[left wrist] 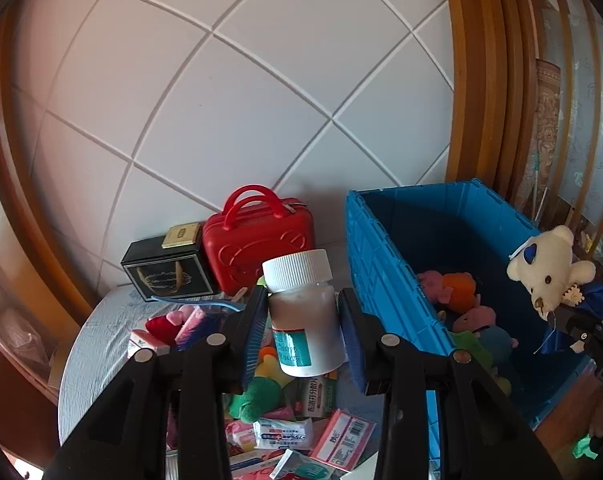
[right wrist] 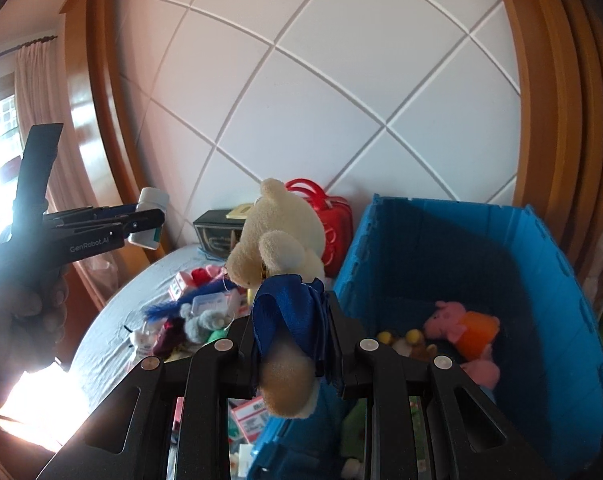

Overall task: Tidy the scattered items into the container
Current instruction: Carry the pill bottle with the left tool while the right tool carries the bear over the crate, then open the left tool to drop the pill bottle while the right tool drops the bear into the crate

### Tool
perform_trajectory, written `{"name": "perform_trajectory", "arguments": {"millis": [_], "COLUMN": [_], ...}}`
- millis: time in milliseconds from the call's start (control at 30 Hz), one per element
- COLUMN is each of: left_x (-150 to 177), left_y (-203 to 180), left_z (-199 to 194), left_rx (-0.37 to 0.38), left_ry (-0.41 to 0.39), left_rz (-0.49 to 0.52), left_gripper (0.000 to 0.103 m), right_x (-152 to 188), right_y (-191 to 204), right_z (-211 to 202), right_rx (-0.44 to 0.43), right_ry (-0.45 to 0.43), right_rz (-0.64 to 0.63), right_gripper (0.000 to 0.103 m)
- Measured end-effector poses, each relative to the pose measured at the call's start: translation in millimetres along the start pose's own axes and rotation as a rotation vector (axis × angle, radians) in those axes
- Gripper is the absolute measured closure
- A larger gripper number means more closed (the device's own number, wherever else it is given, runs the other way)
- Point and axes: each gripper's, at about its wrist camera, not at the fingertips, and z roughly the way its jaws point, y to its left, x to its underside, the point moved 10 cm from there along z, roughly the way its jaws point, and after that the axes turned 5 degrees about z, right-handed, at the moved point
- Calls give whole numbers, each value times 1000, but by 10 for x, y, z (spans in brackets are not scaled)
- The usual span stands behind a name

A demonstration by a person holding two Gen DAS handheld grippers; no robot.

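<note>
Both grippers loaded, carrying toward the bin

The pill bottle [left wrist: 303, 312] hangs clamped in the left gripper [left wrist: 303, 320] above the clutter; the teddy bear [right wrist: 277, 240], pinched by the right gripper [right wrist: 293, 340], nears the blue crate [right wrist: 541, 248]. Clear the rim before opening.

I am seeing a red handbag-style case [left wrist: 257, 240] standing against the white quilted wall panel [left wrist: 237, 92], touching a black box [left wrist: 169, 270] beside it; a curtain [right wrist: 33, 92] is hanging far left.

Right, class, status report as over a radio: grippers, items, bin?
Left gripper shut on bottle. Right gripper shut on bear. Both beside bin, nothing blocking.
</note>
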Motion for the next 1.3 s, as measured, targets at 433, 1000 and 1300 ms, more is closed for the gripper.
{"name": "perform_trajectory", "arguments": {"millis": [433,1000,1300], "left_x": [-374,-517,-530], "left_y": [-970,-2253,-2561], "left_z": [147,435,579], "left_rx": [123,342,391], "left_ry": [-22,-11,4], "left_rz": [119,245,278], "left_gripper": [68,68,68], "right_x": [49,220,261], "right_y": [-911,-1754,-2048], "right_z": [-375,-763,-821], "right_rx": [124,315,365], "right_ry": [-30,-23,-5], "right_rz": [111,212,240], "right_gripper": [78,78,78]}}
